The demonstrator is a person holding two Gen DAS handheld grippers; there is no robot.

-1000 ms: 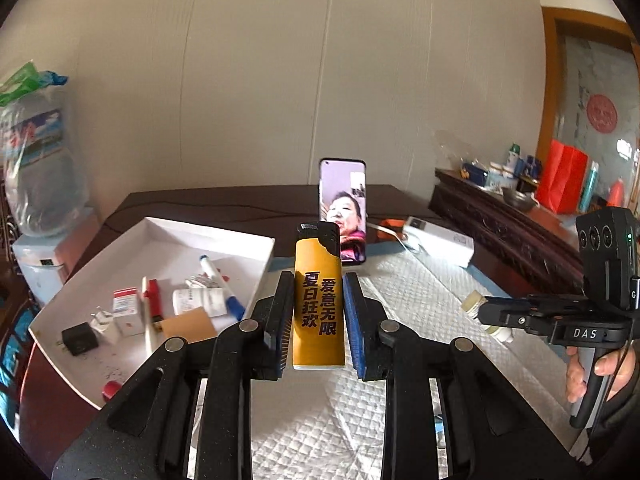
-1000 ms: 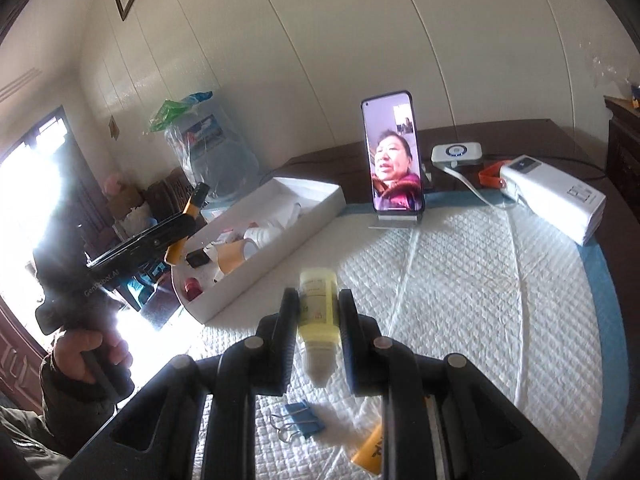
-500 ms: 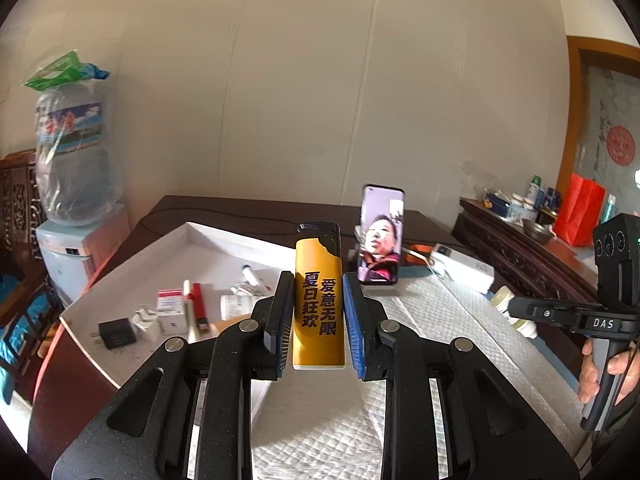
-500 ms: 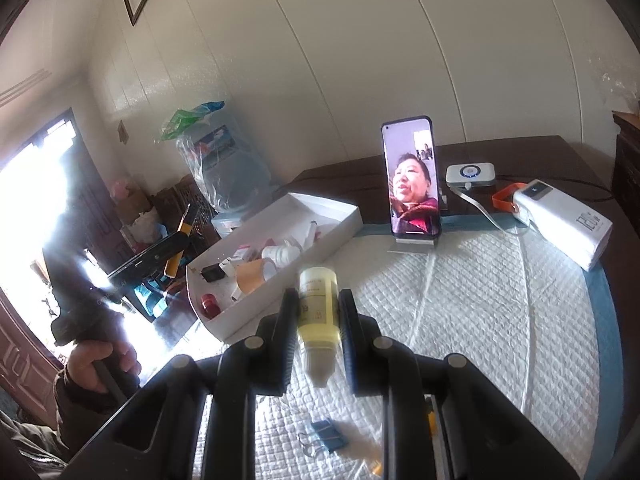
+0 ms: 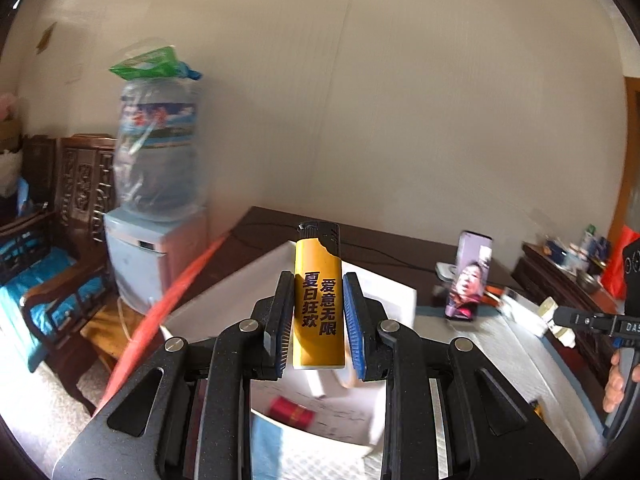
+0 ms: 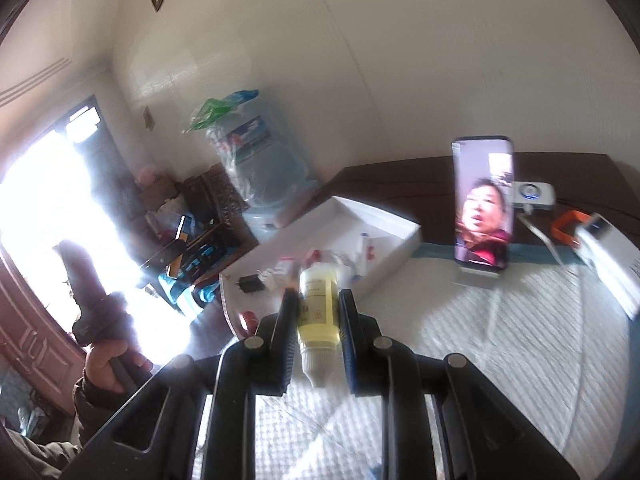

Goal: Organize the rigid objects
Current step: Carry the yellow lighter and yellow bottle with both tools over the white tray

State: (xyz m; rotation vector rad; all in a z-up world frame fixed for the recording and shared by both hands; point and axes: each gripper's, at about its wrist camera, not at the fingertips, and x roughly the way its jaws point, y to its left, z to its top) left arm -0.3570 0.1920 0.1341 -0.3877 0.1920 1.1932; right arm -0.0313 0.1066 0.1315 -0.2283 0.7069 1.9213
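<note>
My left gripper (image 5: 318,316) is shut on a yellow lighter (image 5: 318,300) with a black top, held upright in the air above the near end of the white tray (image 5: 396,292). My right gripper (image 6: 318,316) is shut on a small bottle of yellow liquid (image 6: 318,304), its white cap pointing back at the camera, held above the quilted white mat (image 6: 500,340) just short of the white tray (image 6: 400,232). The tray holds several small items: a red cylinder (image 5: 290,410), a black block (image 6: 250,283), a pen (image 6: 365,248).
A phone on a stand (image 6: 482,208) stands behind the mat. A white box (image 6: 612,264) and an orange item (image 6: 568,226) lie at the right. A water dispenser (image 5: 156,184) and carved wooden chair (image 5: 60,220) stand left of the table. The other hand-held gripper shows at the left (image 6: 96,292).
My left gripper has swung left and risen with the lighter, now over the tray's near end. My right gripper has moved with the bottle toward the tray. Both views are motion-blurred.
</note>
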